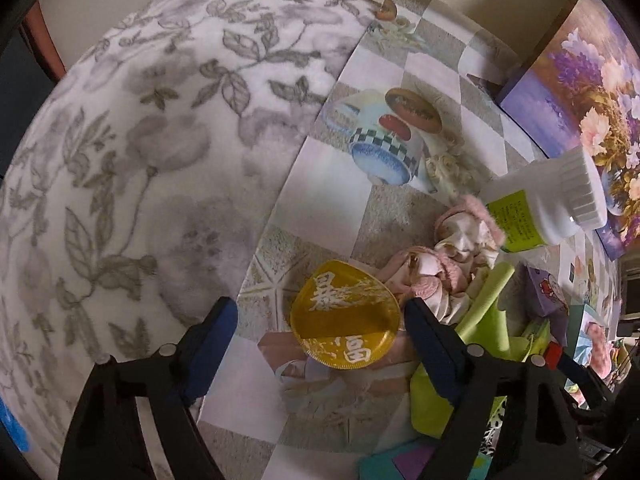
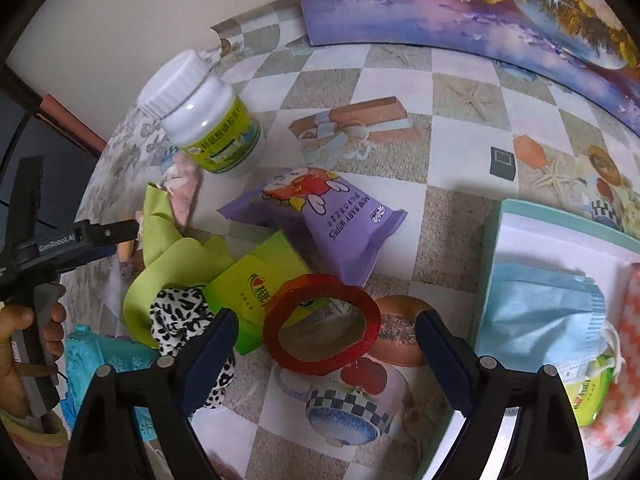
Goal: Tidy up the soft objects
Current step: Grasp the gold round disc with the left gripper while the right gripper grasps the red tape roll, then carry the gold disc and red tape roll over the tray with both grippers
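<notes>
A heap of soft things lies near the left edge of the worktop (image 2: 460, 92), which is covered with a checked printed cloth: a crumpled pink and cream fabric bundle (image 1: 452, 256), a lime-green cloth (image 2: 168, 248) and a black-and-white spotted scrunchie (image 2: 180, 312). A white plastic bottle with a lime-green label (image 2: 204, 120) stands just behind the heap, at the worktop's left edge. A purple pack of baby wipes (image 2: 340, 220) lies just right of the green cloth.

The left gripper (image 1: 320, 320) points steeply down with its fingers spread on either side of a round gold foil-wrapped disc with white characters (image 1: 346, 320); the pads do not touch it. The disc lies just in front of the pink bundle, close to the worktop's left edge, beyond which a grey floral fleece blanket (image 1: 140, 140) shows.

The right gripper (image 2: 326, 332) also has its fingers spread, on either side of a red roll of tape (image 2: 320, 324) lying flat on the worktop, without contact. To its right, a teal-rimmed white tray (image 2: 560, 248) holds a light blue face mask (image 2: 536, 312). A flower-printed purple box (image 2: 460, 12) stands along the far edge.
</notes>
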The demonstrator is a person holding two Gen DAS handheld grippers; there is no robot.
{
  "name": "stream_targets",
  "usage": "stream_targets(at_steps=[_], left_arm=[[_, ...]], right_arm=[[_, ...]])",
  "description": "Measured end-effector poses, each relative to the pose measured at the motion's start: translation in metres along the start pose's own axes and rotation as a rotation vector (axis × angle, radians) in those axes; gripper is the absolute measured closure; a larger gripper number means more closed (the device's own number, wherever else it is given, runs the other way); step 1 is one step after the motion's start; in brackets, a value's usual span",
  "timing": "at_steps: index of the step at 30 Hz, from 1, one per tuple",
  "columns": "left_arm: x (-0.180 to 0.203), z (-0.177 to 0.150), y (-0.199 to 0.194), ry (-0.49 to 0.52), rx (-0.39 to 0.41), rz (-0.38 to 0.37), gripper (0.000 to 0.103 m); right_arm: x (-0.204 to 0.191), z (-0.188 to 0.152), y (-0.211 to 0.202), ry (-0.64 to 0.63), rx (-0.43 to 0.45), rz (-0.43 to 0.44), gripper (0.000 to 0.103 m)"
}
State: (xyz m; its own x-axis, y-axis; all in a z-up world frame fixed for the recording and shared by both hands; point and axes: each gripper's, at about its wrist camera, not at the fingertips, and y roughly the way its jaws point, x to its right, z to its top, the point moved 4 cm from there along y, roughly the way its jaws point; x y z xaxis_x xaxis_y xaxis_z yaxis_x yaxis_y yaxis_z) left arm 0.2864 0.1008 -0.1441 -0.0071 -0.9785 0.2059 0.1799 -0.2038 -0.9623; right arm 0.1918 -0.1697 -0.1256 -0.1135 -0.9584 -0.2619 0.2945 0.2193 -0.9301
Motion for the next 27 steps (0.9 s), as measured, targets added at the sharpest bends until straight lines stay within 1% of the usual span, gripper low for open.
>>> stream_targets(at_steps=[3,4,5,7,9,11,12,13,15,19,22,27], left_arm=[[0.001,0.000,-0.001,0.015,0.017,0.002,0.019],[0.001,0.001,-0.001,0.015,0.019,0.000,0.021],[0.001,0.002,-0.002,0.011,0.023,-0.001,0.025],[0.003,0.003,-0.003,0.012,0.031,-0.009,0.030],[0.005,0.003,-0.004,0.019,0.032,-0.024,0.035],[0.009,0.002,-0.003,0.027,0.033,-0.033,0.044],[0.012,0.001,-0.003,0.031,0.033,-0.036,0.046],[0.014,0.000,-0.003,0.035,0.033,-0.039,0.050],[0.016,-0.001,-0.003,0.035,0.034,-0.038,0.051],[0.014,-0.002,-0.004,-0.001,0.035,-0.049,0.053],[0.008,-0.004,-0.008,-0.029,0.040,-0.037,0.054],[-0.005,-0.013,-0.033,-0.049,0.071,-0.001,0.054]], right_arm=[[0.000,0.000,0.003,-0.001,-0.001,0.006,0.018],[0.000,0.000,0.003,-0.001,-0.001,0.009,0.019],[0.000,0.000,0.004,-0.001,-0.001,0.014,0.020],[-0.001,0.000,0.004,0.002,0.004,0.030,0.023],[-0.001,0.000,0.004,0.006,0.008,0.045,0.028],[0.000,0.000,0.003,0.011,0.009,0.058,0.032],[0.001,0.000,0.002,0.015,0.010,0.066,0.035],[0.002,0.000,0.001,0.020,0.011,0.071,0.036],[0.004,-0.001,0.000,0.030,0.013,0.077,0.042],[0.006,-0.002,-0.001,0.038,0.011,0.076,0.042],[0.006,-0.004,-0.006,0.042,0.014,0.078,0.042],[0.005,-0.008,-0.022,0.040,0.026,0.072,0.042]])
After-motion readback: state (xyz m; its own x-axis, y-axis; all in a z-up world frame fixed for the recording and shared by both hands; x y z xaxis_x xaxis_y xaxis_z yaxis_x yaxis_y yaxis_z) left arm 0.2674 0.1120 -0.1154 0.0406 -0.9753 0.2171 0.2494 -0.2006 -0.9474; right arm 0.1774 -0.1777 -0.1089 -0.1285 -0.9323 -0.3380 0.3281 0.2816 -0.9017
